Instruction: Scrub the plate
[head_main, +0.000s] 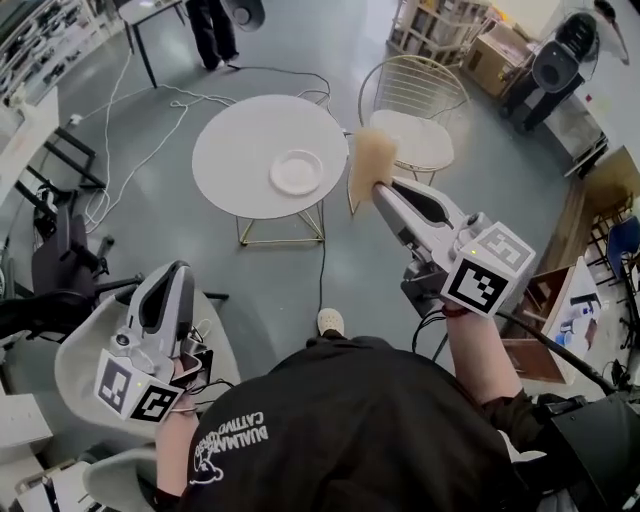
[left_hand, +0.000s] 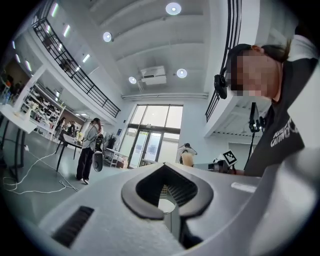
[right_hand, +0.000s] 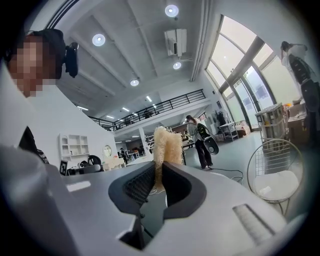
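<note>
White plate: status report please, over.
Left gripper shut, empty. Right gripper shut on beige fibrous scrub pad. Round white plate on round white table, not yet reached. Nothing in between.

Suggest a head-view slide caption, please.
Right gripper holds a tan scrub pad near the white plate on the table; left gripper shut.
</note>
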